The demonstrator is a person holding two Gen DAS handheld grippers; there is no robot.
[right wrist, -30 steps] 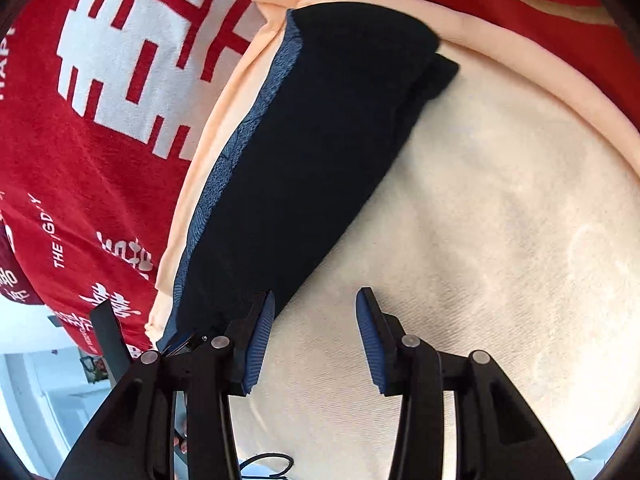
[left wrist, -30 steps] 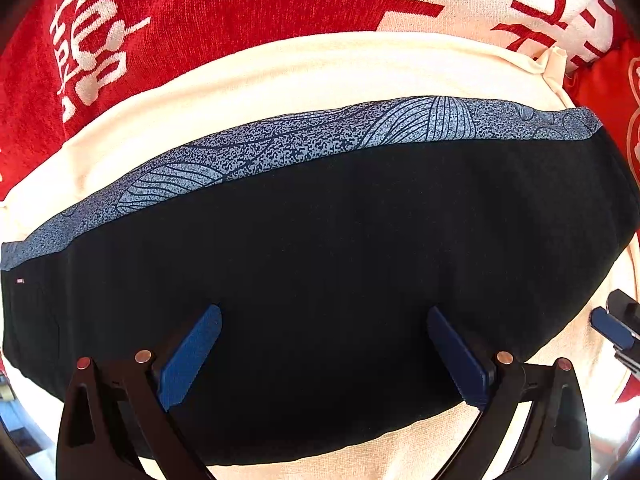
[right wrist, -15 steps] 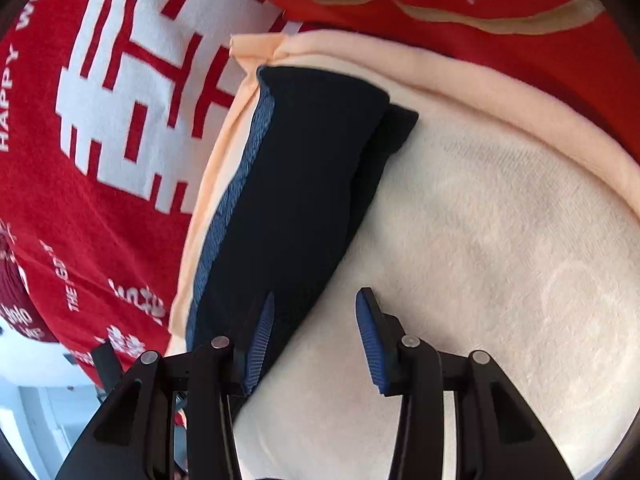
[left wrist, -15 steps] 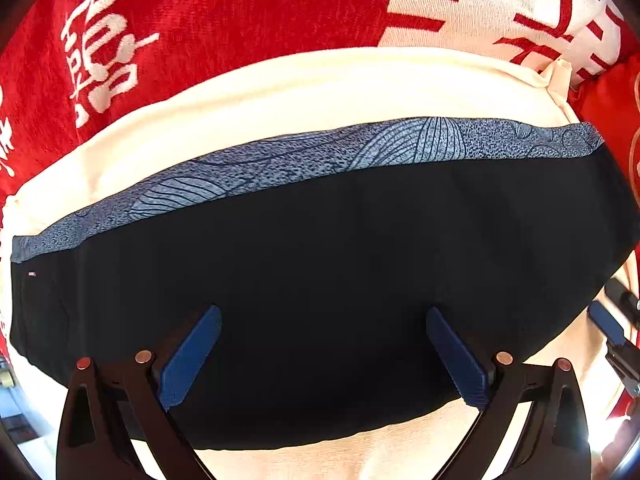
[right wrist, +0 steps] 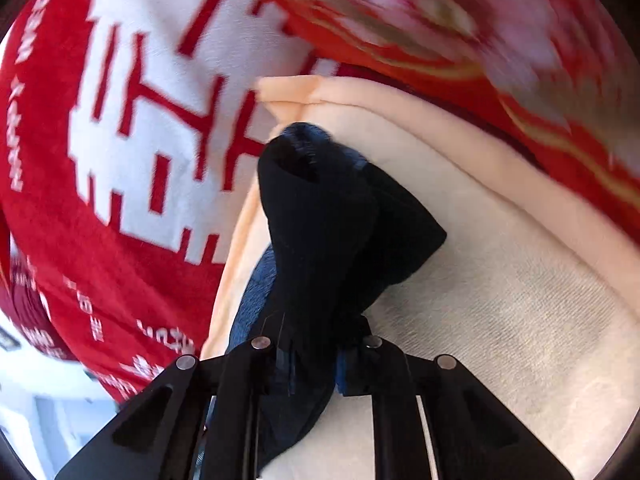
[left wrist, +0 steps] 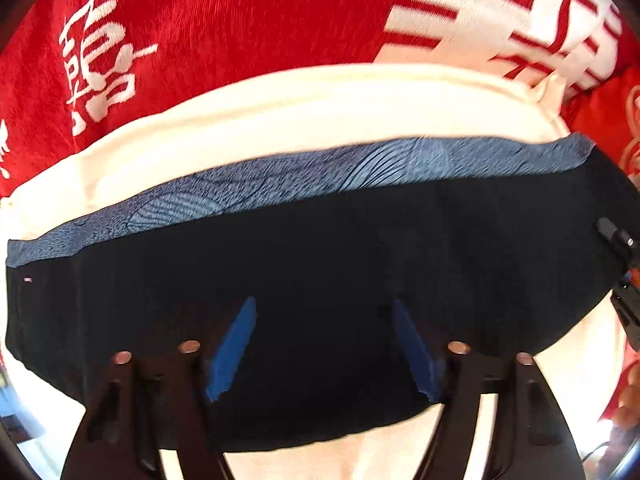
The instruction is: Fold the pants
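Note:
The black pants (left wrist: 320,264), with a blue patterned band (left wrist: 304,184) along the far edge, lie folded lengthwise on a cream blanket (left wrist: 320,120). My left gripper (left wrist: 322,344) is over the pants' near half, its jaws partly closed but still apart, its blue pads (left wrist: 232,348) against the cloth. My right gripper (right wrist: 314,368) is shut on the pants' end (right wrist: 320,216), which is bunched up and lifted off the blanket (right wrist: 500,300). The right gripper's body (left wrist: 624,280) shows at the right edge of the left wrist view.
A red blanket with white characters (left wrist: 224,28) lies under the cream blanket and beyond its far edge; it also shows in the right wrist view (right wrist: 120,140). A red embroidered cushion (right wrist: 460,20) lies at the back right.
My right gripper has moved onto the pants' end and closed on it, bunching it up. My left gripper's jaws have narrowed over the pants.

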